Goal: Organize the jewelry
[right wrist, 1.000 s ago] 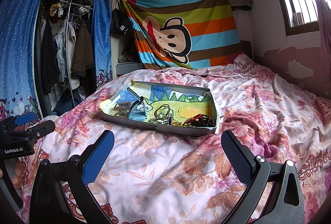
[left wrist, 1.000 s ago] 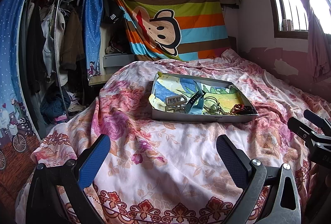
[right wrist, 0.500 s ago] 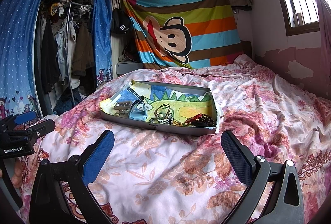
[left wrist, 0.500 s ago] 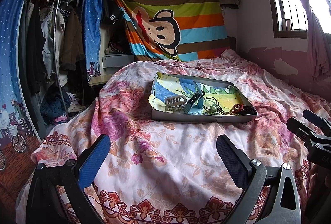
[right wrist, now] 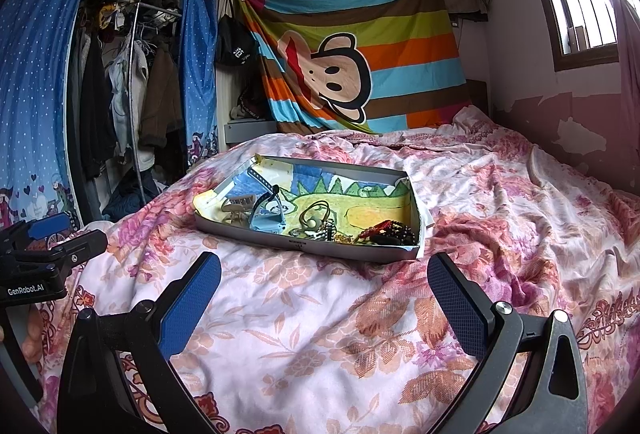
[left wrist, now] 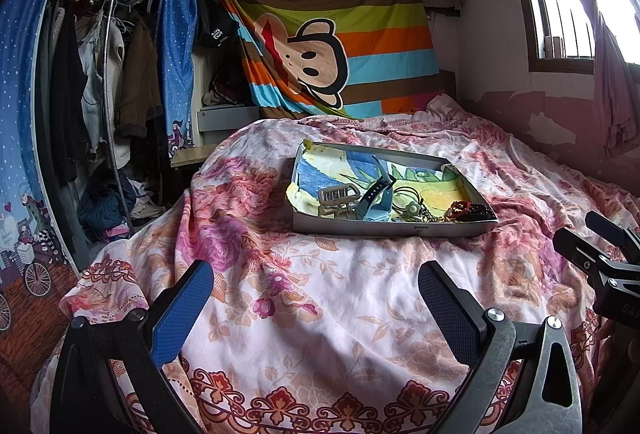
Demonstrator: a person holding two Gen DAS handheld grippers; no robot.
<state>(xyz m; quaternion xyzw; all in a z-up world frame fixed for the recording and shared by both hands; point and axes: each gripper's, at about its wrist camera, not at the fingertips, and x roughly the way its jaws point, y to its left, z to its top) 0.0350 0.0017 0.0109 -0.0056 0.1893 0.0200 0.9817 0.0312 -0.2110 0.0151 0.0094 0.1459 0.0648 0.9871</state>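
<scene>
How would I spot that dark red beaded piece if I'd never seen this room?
Find the shallow grey tray sitting on the flowery bedspread. Look in its near right corner: the red beaded bracelet lies there. It is the only red thing; its neighbours are metal chains and a pale blue watch strap.

1. The left gripper (left wrist: 314, 300) is hanging with its jaws spread wide, nothing lying between them.
2. Its blue-padded fingers (left wrist: 182, 308) are reaching forward and angling outward, one on each side of the gap.
3. The right gripper (right wrist: 326, 292) is likewise standing wide open, the space between its jaws holding nothing.
4. Its own blue pads (right wrist: 192, 304) are facing inward across the gap.
5. In the left wrist view, the right gripper (left wrist: 596, 242) is showing well off to the right of the left jaws, seen side-on.
6. In the right wrist view, the left gripper (right wrist: 56, 238) is sitting well off to the left of the right jaws, with a person's fingers (right wrist: 32, 334) curling on its handle below.
</scene>
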